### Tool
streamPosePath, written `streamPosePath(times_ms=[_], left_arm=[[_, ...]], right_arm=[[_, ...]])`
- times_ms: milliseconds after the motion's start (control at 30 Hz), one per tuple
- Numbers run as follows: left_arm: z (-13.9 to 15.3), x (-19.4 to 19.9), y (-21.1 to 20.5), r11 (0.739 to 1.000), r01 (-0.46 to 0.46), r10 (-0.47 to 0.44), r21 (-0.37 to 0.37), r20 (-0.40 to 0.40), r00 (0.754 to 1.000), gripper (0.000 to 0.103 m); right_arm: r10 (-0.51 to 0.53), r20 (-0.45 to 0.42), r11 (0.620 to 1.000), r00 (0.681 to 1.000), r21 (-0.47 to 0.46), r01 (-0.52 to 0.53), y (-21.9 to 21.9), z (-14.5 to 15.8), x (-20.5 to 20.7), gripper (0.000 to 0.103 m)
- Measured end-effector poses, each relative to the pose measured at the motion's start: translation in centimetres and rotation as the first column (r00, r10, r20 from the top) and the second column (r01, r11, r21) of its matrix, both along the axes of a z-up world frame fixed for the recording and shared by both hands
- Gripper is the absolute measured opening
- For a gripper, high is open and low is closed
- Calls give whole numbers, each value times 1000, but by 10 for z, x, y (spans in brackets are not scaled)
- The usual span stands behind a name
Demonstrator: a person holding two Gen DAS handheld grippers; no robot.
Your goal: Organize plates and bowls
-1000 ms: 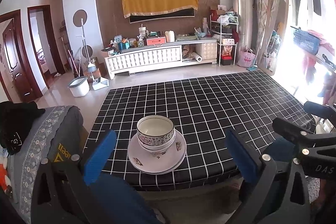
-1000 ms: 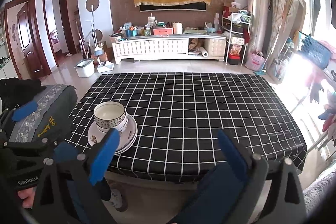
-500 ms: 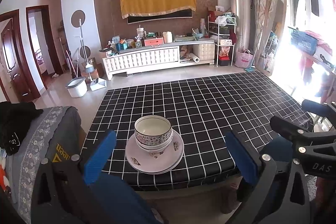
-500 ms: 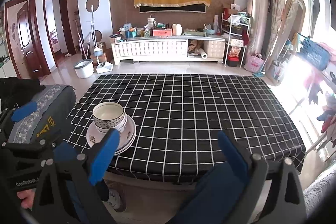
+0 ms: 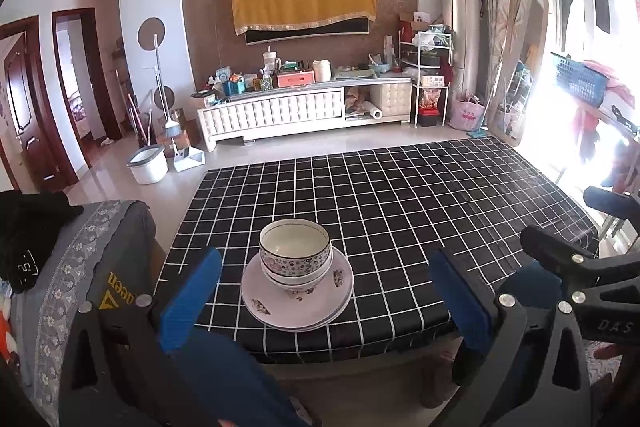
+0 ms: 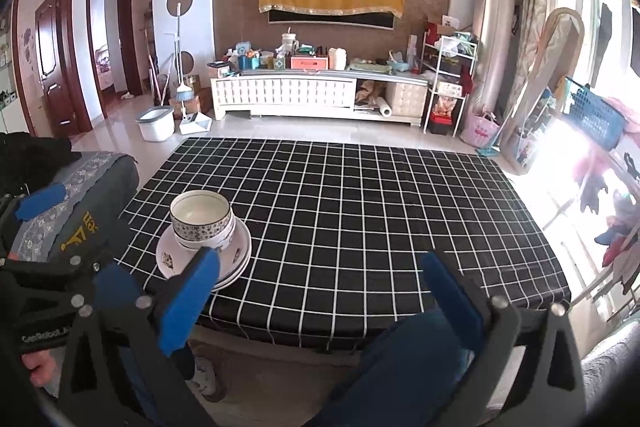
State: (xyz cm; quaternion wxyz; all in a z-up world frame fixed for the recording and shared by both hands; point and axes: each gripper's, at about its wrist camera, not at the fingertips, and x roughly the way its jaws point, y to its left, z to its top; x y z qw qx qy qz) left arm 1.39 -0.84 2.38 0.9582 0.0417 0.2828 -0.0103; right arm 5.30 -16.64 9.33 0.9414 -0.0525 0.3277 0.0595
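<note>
Far left: grey patterned sofa arm (image 5: 80,267). Next, left gripper (image 5: 324,291) hanging short of the table edge, jaws wide apart, nothing in them. Nested bowls (image 5: 295,253) sitting on stacked plates (image 5: 297,301) near the front-left corner of the black checked tablecloth (image 5: 400,207). Further right, right gripper (image 6: 320,287), jaws just been opening, spread wide, nothing between them, bowls (image 6: 201,221) and plates (image 6: 236,257) just past its left pad.
</note>
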Motion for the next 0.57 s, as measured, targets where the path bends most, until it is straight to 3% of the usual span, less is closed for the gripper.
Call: streamPosePath(times_ms=[567], left_arm=[[0, -1, 3, 1000, -21, 21, -9, -6, 1000, 103]], right_arm=[[-9, -1, 1000, 1000, 6, 9, -3, 0, -1, 103]])
